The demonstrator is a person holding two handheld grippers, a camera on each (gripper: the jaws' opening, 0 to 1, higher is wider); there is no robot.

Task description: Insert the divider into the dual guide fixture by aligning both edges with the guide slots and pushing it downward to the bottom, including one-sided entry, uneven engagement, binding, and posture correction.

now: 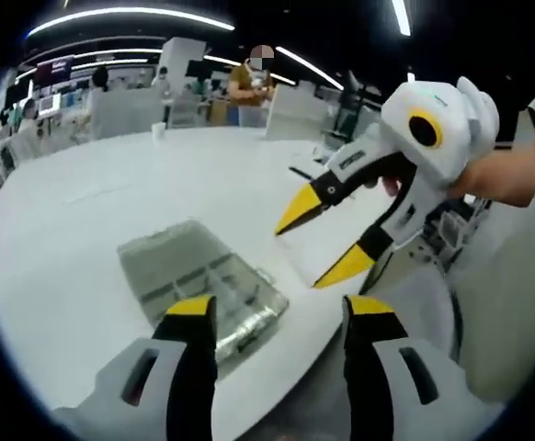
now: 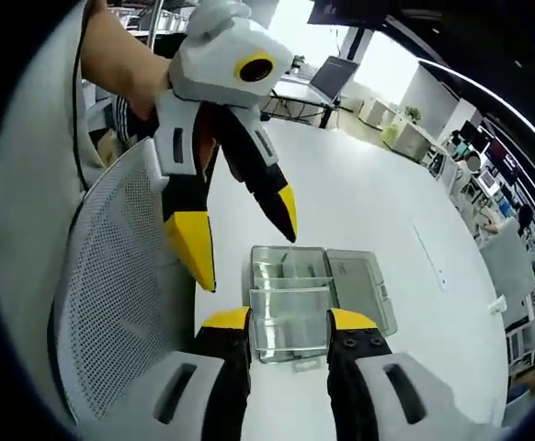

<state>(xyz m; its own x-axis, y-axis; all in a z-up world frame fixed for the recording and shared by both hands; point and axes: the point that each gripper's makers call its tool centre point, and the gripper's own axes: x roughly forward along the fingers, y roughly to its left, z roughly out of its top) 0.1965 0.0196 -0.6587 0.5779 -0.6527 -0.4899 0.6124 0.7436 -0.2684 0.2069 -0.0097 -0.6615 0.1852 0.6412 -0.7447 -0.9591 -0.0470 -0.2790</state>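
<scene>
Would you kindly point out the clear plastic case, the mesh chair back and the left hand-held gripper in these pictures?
clear plastic case (image 2: 290, 317), right gripper view, on its nearer open half.
mesh chair back (image 2: 120, 276), right gripper view, on the white mesh.
left hand-held gripper (image 2: 246, 234), right gripper view, midway between its yellow tips.

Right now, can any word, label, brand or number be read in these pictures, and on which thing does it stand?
None can be read.
Sign on the far back wall: too blurred.
Clear plastic compartment box: no label visible.
White-and-black grippers with yellow tips, left gripper, right gripper: no markings legible.
</scene>
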